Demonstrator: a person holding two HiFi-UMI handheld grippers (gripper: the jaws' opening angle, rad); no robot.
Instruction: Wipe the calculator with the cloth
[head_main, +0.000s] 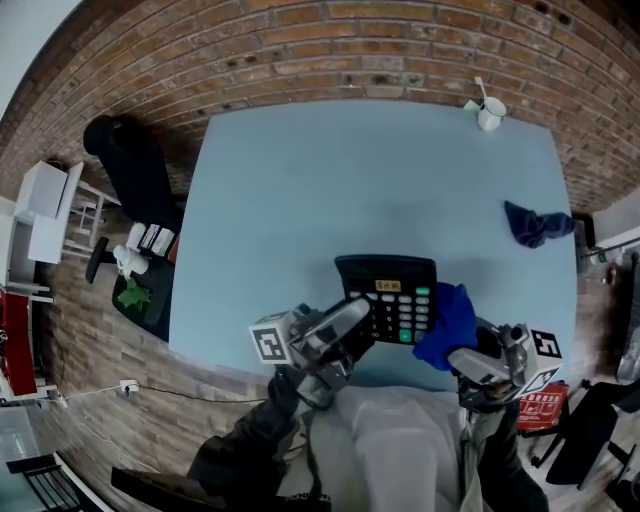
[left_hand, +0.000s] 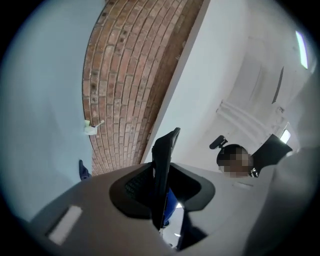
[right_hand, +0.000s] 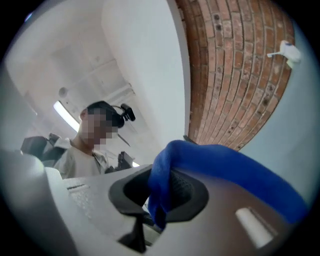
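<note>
A black calculator (head_main: 392, 295) is lifted above the near edge of the pale blue table (head_main: 300, 200), tilted with its keys up. My left gripper (head_main: 352, 330) is shut on its near left edge; in the left gripper view the calculator (left_hand: 162, 175) stands edge-on between the jaws. My right gripper (head_main: 462, 350) is shut on a bright blue cloth (head_main: 447, 325), which rests against the calculator's right side. In the right gripper view the cloth (right_hand: 200, 160) drapes over the jaws.
A second, dark blue cloth (head_main: 535, 224) lies at the table's right side. A white cup (head_main: 490, 113) stands at the far right corner. A brick wall runs behind the table. A person (right_hand: 95, 135) sits off the table's side.
</note>
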